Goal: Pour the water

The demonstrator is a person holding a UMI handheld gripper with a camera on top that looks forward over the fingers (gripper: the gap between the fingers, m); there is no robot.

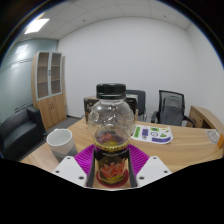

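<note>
A clear plastic bottle (110, 125) with a black cap and a dark red-and-black label stands upright between my fingers. My gripper (111, 170) is shut on the bottle, both purple pads (87, 158) pressing on its labelled lower body. The bottle's base is hidden below. A white cup (61, 142) sits on the wooden table (180, 152), just left of the bottle and a little beyond my left finger. I cannot see how much liquid is in the bottle.
A flat printed packet (151, 132) lies on the table to the right of the bottle. Black office chairs (171, 105) stand behind the table. A wooden cabinet (49, 88) and a dark sofa (17, 132) are at the left.
</note>
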